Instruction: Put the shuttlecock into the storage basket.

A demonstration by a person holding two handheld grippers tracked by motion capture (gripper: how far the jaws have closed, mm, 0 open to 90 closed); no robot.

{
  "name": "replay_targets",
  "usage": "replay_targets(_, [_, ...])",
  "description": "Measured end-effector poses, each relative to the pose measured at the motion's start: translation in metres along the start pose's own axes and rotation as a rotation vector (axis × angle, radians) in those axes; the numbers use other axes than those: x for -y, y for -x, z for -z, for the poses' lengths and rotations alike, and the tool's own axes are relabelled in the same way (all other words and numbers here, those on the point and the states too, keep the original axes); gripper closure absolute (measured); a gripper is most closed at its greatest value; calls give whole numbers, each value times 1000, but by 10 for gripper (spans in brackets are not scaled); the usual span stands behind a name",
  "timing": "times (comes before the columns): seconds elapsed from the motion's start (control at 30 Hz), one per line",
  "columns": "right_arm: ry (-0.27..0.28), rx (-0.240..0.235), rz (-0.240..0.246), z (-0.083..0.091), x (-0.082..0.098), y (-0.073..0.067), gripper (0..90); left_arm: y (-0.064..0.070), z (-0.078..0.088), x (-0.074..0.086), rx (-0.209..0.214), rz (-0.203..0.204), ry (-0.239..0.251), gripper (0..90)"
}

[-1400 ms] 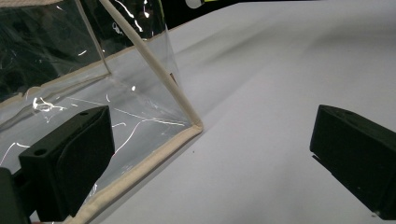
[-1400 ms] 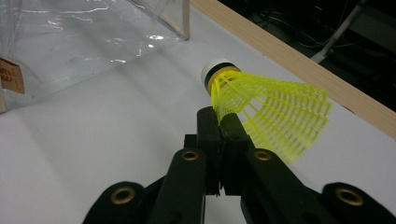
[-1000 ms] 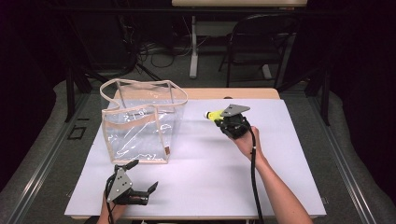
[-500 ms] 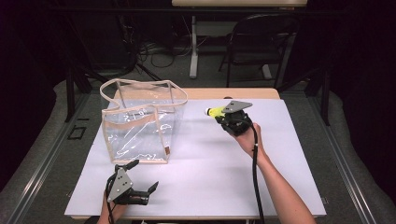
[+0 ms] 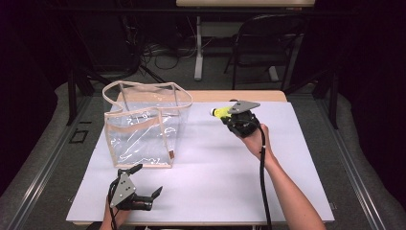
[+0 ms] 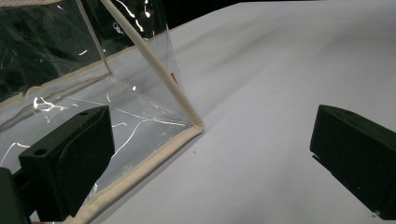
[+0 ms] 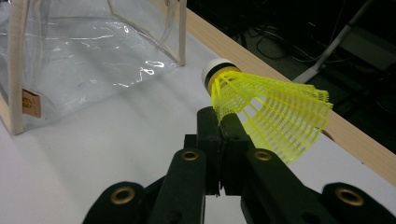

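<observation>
Progress is judged to be at an early stage. At the left, the left hand-held gripper [image 5: 143,197] is rested on the near edge of the desk [image 5: 215,177], its jaws spread wide with nothing between them, just in front of the clear bag [image 5: 143,124]. The bag is stood upright and open, and nothing can be seen inside it. Further right, a yellow shuttlecock [image 7: 261,105] is pinched by its skirt in the right hand-held gripper [image 5: 229,116], held above the desk, well apart from the bag. Carrying it across and dropping it in is taken to be left.
</observation>
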State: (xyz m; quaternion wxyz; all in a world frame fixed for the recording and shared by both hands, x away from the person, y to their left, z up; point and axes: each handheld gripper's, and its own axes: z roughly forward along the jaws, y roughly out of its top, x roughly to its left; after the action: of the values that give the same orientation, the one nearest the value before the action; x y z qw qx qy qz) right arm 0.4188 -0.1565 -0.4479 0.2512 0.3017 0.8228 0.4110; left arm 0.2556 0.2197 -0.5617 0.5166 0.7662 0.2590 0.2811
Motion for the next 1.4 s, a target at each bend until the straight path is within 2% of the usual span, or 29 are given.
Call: replay_targets(1.4, [71,21,24,26,-32,6,893,0,0,0,3,-3,-2,0])
